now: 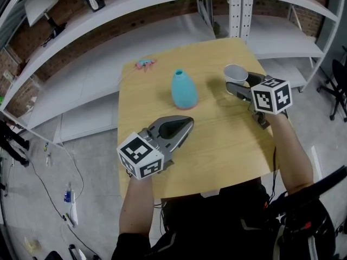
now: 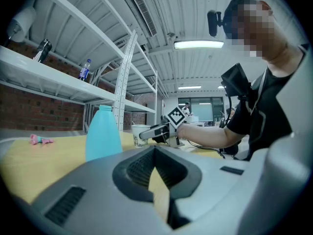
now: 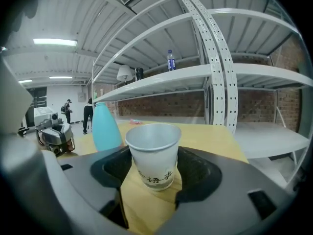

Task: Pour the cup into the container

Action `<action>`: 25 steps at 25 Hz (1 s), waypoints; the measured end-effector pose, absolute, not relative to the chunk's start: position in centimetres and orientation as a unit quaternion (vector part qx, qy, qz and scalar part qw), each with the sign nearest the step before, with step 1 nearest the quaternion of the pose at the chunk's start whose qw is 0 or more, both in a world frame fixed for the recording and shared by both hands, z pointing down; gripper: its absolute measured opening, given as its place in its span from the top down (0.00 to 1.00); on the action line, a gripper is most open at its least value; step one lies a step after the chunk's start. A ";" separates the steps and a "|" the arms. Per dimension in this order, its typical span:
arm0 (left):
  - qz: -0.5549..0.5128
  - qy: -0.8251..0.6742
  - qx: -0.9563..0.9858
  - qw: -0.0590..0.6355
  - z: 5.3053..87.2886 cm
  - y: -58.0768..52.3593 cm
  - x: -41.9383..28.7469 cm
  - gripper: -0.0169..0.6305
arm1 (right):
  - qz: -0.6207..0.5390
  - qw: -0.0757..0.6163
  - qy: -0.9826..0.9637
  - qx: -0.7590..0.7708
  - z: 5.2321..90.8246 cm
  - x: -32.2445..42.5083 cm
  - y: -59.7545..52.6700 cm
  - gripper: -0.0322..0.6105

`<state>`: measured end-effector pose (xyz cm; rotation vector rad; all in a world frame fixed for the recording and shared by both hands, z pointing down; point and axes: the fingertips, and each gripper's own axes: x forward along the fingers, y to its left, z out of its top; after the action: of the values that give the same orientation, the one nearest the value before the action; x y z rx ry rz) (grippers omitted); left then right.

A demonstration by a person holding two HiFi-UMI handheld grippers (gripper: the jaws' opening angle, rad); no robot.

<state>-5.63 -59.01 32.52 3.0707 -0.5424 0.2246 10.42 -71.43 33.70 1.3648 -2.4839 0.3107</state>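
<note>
Clasps a white paper cup (image 1: pixel 235 71) in the right gripper (image 1: pixel 238 83), jaws set wide and pressed against the cup's two sides. Holds it upright, mouth up, at about two o'clock on the light wooden tabletop (image 1: pixel 227 145) as seen from the head view. Shows, in the right gripper view, a bare grey inside and dark print low on the cup's wall. Cannot tell whether the base rests on the wood.

Holds the left gripper (image 1: pixel 187 124) at about six o'clock over the table, jaws drawn together with nothing between them, nose aimed toward two o'clock.

Faces a turquoise plastic container (image 1: pixel 184 88), bottle-shaped with a narrow neck, upright near the table's middle. Places it at twelve o'clock from the left gripper's tip and at nine o'clock from the cup, apart from both.

Finds a small pink object (image 1: pixel 145 64) at eleven o'clock, close to the far left edge. Looks onto white metal shelving (image 1: pixel 135 1) beyond the far edge, at twelve o'clock.
</note>
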 end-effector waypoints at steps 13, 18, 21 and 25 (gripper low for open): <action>0.072 -0.179 0.981 0.009 32.4 -59.2 -5.6 0.99 | 0.085 0.147 -0.861 0.480 33.1 11.0 -70.1 0.42; 0.071 -0.207 0.976 0.013 32.4 -59.8 -6.2 0.99 | 0.074 0.122 -0.848 0.510 31.5 12.9 -67.9 0.42; 0.063 -0.239 0.969 0.012 32.1 -60.2 -6.6 0.99 | 0.073 0.101 -0.857 0.499 30.8 12.4 -66.3 0.42; 0.061 -0.261 0.963 0.015 31.4 -59.6 -6.2 0.99 | 0.049 0.088 -0.874 0.476 29.5 10.6 -64.2 0.57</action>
<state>-6.22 -59.59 31.40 2.9969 -0.8118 0.1908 10.56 -64.23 29.45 1.4184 -2.6009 0.1450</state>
